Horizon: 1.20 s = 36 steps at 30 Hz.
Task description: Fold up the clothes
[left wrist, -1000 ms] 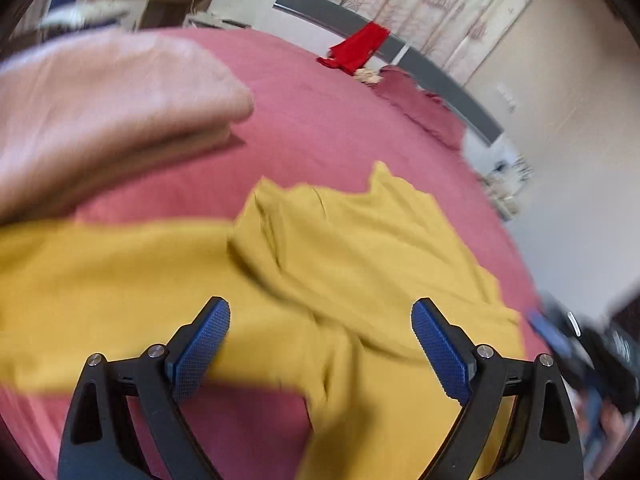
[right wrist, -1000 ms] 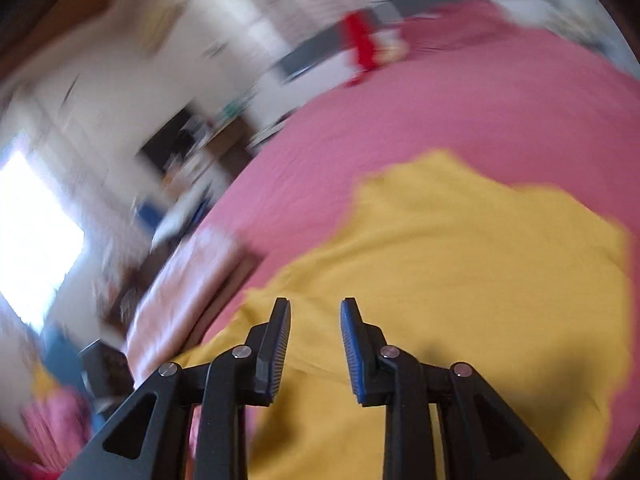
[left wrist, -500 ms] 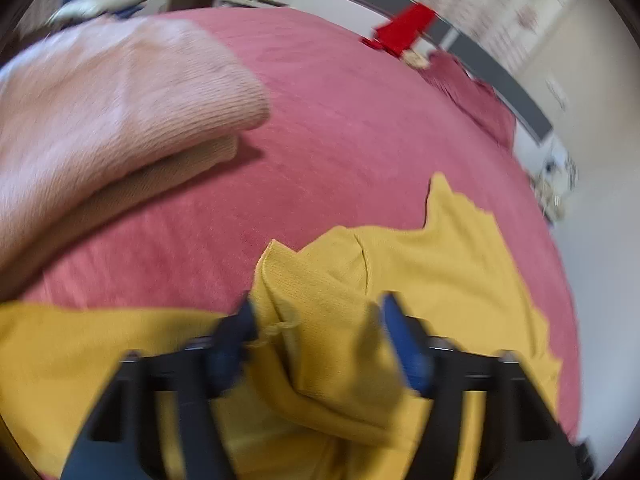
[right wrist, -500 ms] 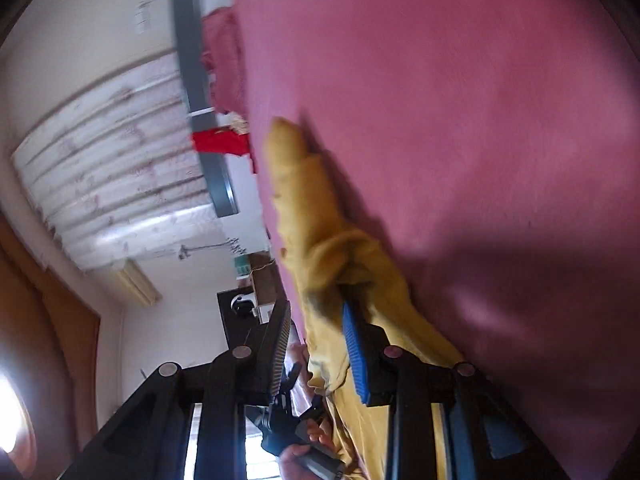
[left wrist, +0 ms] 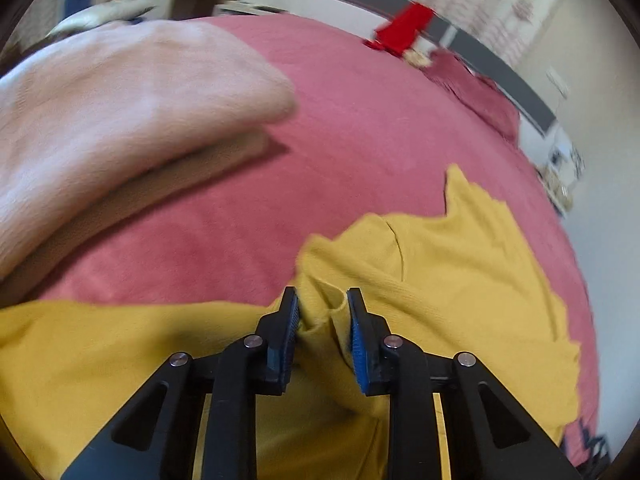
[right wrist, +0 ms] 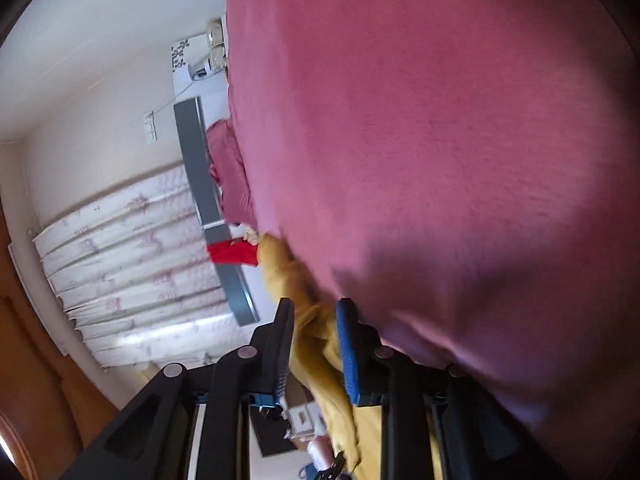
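The left gripper [left wrist: 322,314] is closing on a bunched fold of the yellow garment [left wrist: 460,280], which lies on the pink bedspread [left wrist: 360,120]; the right gripper [right wrist: 314,320] clamps another edge. Grasping looks nearly done; next, lift both together. Bare bedspread lies ahead, the folded pink stack [left wrist: 120,92] left.

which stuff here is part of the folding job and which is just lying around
In the job:
- yellow top
- left claw, closing on a bunched fold of it
- right claw, gripping it

Lying about:
- pink folded pile
- red cloth
- bedspread
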Each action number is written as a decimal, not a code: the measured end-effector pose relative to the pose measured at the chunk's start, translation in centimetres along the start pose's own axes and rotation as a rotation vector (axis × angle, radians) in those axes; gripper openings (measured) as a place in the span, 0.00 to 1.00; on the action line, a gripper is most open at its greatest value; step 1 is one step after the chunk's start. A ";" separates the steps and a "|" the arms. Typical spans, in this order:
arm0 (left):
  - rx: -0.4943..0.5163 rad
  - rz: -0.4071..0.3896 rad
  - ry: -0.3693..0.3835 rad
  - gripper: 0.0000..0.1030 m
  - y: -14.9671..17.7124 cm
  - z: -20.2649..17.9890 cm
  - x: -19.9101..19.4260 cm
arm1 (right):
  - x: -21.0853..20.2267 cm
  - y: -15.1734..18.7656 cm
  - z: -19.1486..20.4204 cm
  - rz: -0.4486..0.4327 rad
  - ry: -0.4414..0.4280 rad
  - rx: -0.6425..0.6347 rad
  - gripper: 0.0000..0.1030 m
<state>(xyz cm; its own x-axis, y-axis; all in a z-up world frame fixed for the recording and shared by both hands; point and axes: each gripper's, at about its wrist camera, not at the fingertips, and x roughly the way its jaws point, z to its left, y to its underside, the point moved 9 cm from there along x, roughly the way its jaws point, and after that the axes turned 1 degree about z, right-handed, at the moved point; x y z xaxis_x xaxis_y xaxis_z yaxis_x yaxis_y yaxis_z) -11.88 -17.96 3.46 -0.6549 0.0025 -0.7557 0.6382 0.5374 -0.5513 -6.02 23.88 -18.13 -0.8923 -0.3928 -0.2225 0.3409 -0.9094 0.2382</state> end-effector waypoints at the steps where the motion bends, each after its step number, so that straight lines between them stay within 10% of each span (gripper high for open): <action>1: -0.021 -0.060 -0.033 0.26 -0.4 0.4 -1.7 | 0.1 0.2 0.9 0.037 0.026 -0.055 0.27; 5: 0.027 -0.256 0.000 0.26 -0.1 -3.4 -6.8 | 1.6 -1.0 5.6 0.135 0.138 -0.378 0.27; 11: 0.612 -0.105 0.321 0.29 10.0 -23.8 -4.0 | 8.9 -4.1 8.4 0.320 0.263 -0.543 0.27; 17: 0.946 0.019 0.596 0.29 21.2 -36.9 -1.0 | 14.6 -5.2 7.6 0.420 0.267 -0.507 0.22; 21: 0.899 0.206 0.587 0.41 24.1 -36.8 3.7 | 15.2 -4.2 7.7 0.496 0.309 -0.615 0.07; 31: 0.850 0.196 0.655 0.44 24.2 -36.6 3.5 | 17.6 -5.2 8.5 0.435 0.345 -0.713 0.05; 36: 0.766 0.168 0.651 0.45 21.0 -33.2 1.9 | 13.3 -6.4 10.4 0.337 0.303 -0.677 0.28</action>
<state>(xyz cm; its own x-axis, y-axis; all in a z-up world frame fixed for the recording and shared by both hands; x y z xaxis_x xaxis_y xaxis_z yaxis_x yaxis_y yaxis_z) -13.18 21.36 2.22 -0.4800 0.6094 -0.6311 0.6799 -0.1963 -0.7066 -23.13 25.86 -12.78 -0.6242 -0.5920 -0.5098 0.7684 -0.5830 -0.2640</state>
